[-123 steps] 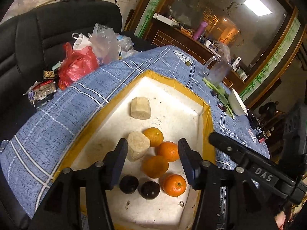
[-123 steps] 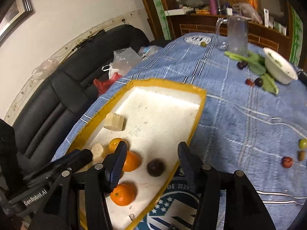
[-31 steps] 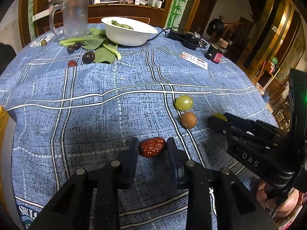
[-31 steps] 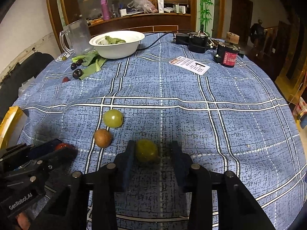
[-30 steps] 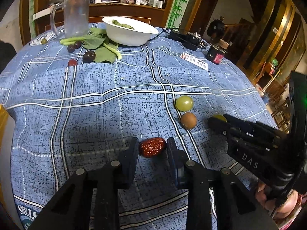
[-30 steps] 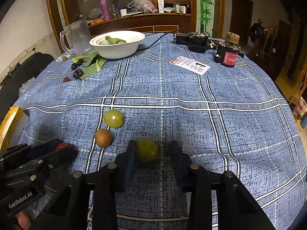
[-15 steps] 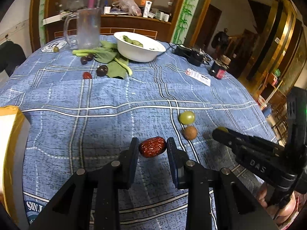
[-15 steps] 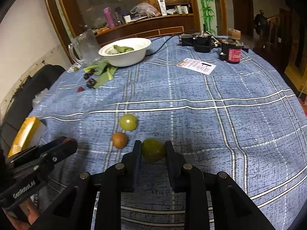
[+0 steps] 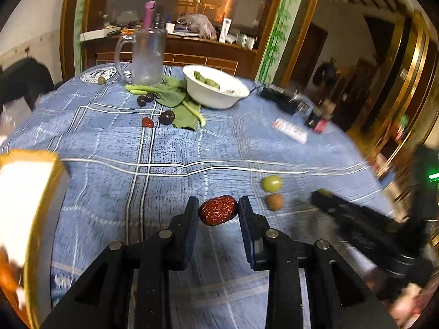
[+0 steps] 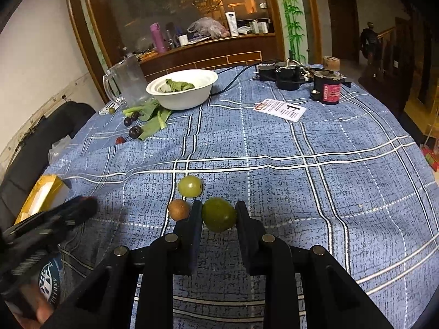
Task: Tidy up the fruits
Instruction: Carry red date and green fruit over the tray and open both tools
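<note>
A blue plaid cloth [image 10: 274,148] covers the tabletop. At its far side a clear glass mug [image 10: 129,82] stands beside a white round bowl [image 10: 182,89] holding greens. A white printed card [image 10: 279,109] lies near a dark jar with a red label [image 10: 328,87].

Wrinkled red jujube [image 9: 218,210] and smooth green fruit [image 10: 219,214], each clamped aloft; pale green fruit [image 10: 190,186] and brown fruit [image 10: 178,209] on cloth.

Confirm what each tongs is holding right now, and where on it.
Left tongs: shut on the red date, pinched at its two ends. Right tongs: shut on the green fruit, gripped on opposite sides at its widest part.
</note>
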`<state>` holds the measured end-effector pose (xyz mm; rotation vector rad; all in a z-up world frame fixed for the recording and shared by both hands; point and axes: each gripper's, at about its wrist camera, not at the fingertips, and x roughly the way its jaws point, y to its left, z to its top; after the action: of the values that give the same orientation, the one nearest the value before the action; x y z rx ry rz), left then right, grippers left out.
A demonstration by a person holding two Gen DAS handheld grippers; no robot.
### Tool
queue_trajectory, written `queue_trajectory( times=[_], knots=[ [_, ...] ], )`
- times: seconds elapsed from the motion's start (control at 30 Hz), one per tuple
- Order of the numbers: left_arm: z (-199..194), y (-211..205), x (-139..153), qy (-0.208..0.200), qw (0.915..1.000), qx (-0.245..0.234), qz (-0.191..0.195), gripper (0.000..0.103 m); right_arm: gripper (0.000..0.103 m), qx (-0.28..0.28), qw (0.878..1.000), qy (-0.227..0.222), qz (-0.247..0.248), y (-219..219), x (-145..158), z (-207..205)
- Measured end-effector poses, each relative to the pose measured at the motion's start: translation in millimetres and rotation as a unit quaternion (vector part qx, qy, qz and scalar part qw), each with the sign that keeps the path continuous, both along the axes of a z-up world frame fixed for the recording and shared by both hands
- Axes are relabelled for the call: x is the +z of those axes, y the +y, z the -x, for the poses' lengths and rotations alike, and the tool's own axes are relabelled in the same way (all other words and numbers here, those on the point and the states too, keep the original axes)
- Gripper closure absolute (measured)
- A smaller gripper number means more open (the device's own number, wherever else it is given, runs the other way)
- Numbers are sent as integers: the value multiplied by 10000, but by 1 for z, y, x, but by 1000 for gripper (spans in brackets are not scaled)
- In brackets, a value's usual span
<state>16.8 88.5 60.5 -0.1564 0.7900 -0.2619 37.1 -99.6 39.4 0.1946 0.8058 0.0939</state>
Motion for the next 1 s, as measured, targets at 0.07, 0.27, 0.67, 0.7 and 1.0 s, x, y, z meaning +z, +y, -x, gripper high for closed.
queue_trajectory(
  times=[0.07,0.27,0.67,0.7,1.0],
  knots=[
    [20,13,15,-47,9999,110,21,75,78,-3,9998,30,-187,0,5,4],
    [80,85,50,-307,9960,842,41,75,77,461,9985,-154,-262,42,37,36],
    [119,243,29,226,9591,2815,-216,74,76,2275,9735,-173,-170,217,79,66],
    [120,249,23,292,9578,2852,-211,74,76,2363,9715,-148,-132,229,75,67],
    [123,268,0,425,9560,2899,-159,74,76,2749,9598,287,492,320,30,45]
  ],
)
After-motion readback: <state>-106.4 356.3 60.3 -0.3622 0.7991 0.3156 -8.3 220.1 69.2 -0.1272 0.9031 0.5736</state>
